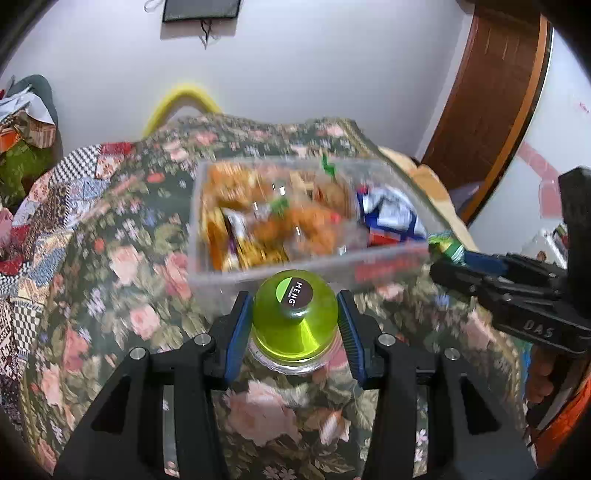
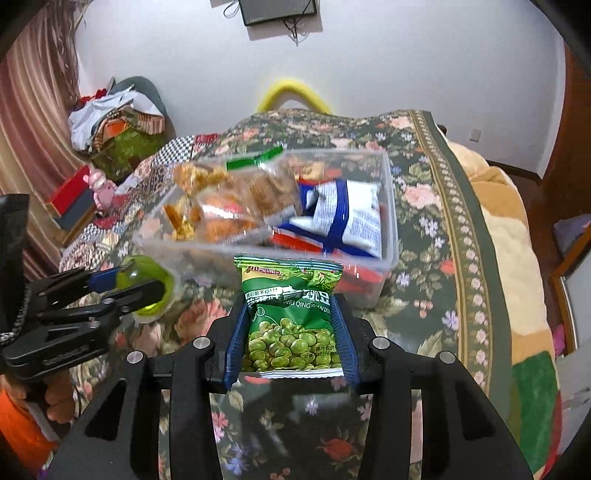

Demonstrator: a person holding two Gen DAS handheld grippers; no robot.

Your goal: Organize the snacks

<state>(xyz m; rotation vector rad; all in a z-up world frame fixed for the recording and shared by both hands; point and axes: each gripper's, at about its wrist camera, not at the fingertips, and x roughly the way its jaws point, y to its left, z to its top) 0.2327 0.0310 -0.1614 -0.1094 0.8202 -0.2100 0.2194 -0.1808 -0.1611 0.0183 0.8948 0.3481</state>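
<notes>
Left hand-held gripper [image 1: 295,317] clamps the green jelly cup [image 1: 294,325] at lower centre; right hand-held gripper [image 2: 291,332] grips the green pea packet [image 2: 291,314], clear snack box [image 2: 388,236] above on the floral bedspread [image 2: 424,206].

A: What can't we read? The clear plastic bin [image 1: 218,236] is motion-smeared in the left wrist view, so its orange snack bags [image 1: 295,221] are just colour blobs and their print is illegible.

B: Same in the right wrist view: the near wall of the bin [image 2: 391,206] is blurred. The blue-and-white packet [image 2: 354,218] has text too small to read.

A: The base of the green jelly cup [image 1: 295,317] is hidden behind the left gripper's [image 1: 295,317] pads.

B: The side edges of the green pea packet [image 2: 291,321] sit behind the right gripper's [image 2: 291,325] pads. The wall screen [image 2: 279,9] is cut by the top edge.

A: The floral bedspread [image 1: 122,266] is also blurred.
</notes>
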